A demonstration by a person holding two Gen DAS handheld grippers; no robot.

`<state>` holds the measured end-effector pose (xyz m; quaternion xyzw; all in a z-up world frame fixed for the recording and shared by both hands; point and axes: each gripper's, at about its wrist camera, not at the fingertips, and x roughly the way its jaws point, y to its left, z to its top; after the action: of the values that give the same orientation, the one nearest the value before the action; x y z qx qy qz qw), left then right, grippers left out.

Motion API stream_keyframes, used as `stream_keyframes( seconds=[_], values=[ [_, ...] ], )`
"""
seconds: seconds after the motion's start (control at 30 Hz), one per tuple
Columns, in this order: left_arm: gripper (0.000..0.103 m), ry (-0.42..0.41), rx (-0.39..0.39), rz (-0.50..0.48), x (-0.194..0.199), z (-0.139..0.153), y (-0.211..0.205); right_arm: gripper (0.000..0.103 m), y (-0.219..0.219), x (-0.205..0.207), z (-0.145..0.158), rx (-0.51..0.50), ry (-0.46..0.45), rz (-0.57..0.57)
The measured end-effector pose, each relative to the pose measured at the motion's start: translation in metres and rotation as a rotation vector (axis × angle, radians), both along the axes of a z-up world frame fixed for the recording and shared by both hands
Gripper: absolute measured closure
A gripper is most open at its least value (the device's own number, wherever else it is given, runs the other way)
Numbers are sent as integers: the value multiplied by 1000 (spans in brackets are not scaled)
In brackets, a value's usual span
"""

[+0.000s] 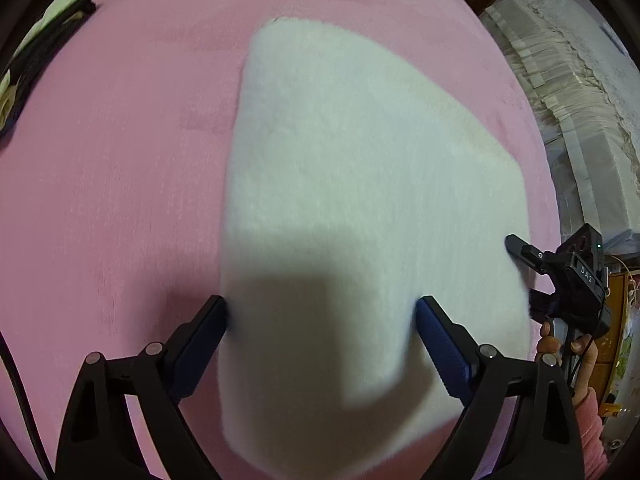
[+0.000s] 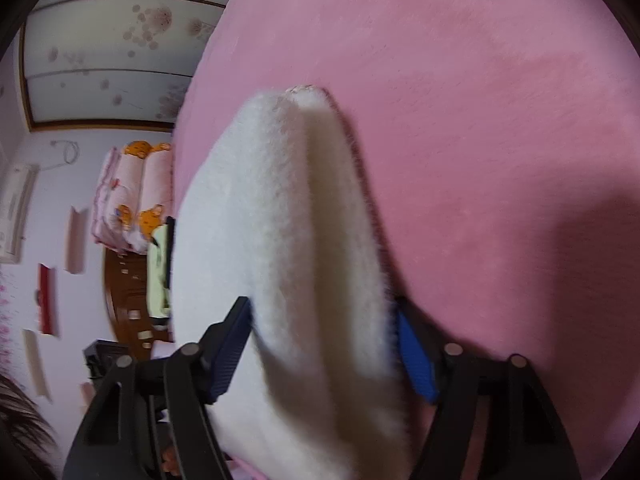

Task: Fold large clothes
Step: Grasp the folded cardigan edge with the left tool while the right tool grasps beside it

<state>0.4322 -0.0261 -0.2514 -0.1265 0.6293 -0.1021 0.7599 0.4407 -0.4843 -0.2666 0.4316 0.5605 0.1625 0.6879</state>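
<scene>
On the pink blanket [image 1: 120, 160], the white fleece garment [image 1: 360, 160] is straddled by both spread grippers, left [image 1: 320, 312] and right [image 2: 324, 312]; thick pile could be pinched unevenly, skewing the fold.

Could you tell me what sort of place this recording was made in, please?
Most likely a bedroom in a home. The white fleece garment lies on a wide pink plush bed cover, rolled cartoon-print bedding is stacked by the wall, and a sliding cupboard door with a floral print stands behind it.
</scene>
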Motion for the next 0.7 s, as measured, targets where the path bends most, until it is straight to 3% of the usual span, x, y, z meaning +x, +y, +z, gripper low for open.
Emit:
stream_keyframes(
  seconds=[0.37, 0.53, 0.7],
  values=[
    [11, -81, -116, 36, 18, -16, 21, 46, -2, 3, -12, 63, 9, 34],
    [28, -106, -144, 55, 13, -18, 26, 59, -4, -1, -1, 31, -27, 43],
    [41, -136, -72, 101, 8, -4, 15, 67, 7, -10, 23, -61, -103, 26]
  ],
)
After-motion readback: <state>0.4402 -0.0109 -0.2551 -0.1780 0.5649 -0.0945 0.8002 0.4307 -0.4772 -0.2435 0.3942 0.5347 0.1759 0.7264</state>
